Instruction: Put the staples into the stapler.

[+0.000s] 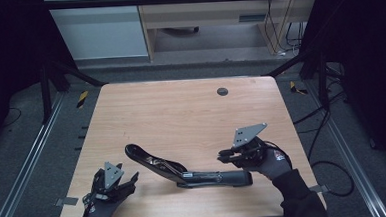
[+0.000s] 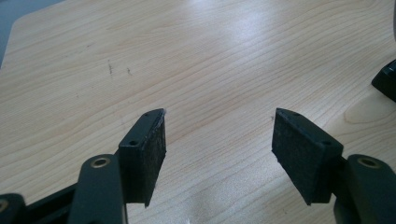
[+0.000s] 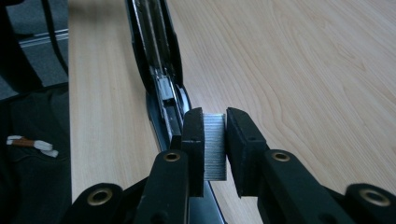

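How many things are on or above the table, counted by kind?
Stapler, black, opened flat on the table: 1
Strip of staples, silver, held in the right tool: 1
Hand-held tools, the right one and the left tool with jaws apart: 2
Total: 4

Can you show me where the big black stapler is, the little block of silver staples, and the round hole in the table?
Big black opened stapler (image 1: 212,177): high view, on its base.
Small silver block of staples (image 3: 215,147): right gripper view, its face between the tongs.
Dark round hole (image 1: 222,91): high view, its middle.
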Demonstrator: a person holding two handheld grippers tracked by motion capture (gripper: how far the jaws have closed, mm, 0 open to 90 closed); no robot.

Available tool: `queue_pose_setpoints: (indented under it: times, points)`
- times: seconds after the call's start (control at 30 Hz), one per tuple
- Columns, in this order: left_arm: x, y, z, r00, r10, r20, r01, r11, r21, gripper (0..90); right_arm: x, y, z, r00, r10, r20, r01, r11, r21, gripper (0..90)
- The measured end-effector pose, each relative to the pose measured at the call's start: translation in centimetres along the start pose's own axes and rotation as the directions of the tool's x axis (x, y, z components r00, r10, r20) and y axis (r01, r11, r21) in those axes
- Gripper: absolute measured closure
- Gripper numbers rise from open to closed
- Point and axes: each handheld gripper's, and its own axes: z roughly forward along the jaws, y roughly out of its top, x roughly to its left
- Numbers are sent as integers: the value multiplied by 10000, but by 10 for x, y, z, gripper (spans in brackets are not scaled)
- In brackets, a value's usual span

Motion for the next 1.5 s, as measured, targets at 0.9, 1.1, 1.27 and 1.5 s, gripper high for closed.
queue_pose_setpoints:
  times: [0.9,1.1,1.27,1.5]
  points:
    - [-1,0,0,10000,53,37,-53,10000,-4,345,4,20,50,9833,-1138,-1420,1290,9862,1035,779]
    - [-1,0,0,10000,73,42,-73,10000,14,345,5,17,56,9807,-1219,-1529,1417,9819,1260,779]
    - [-1,0,0,10000,71,41,-71,10000,15,345,5,15,60,9800,-1144,-1629,1373,9810,1369,780]
    - [-1,0,0,10000,77,41,-77,10000,13,345,5,12,66,9764,-1171,-1816,1476,9753,1645,780]
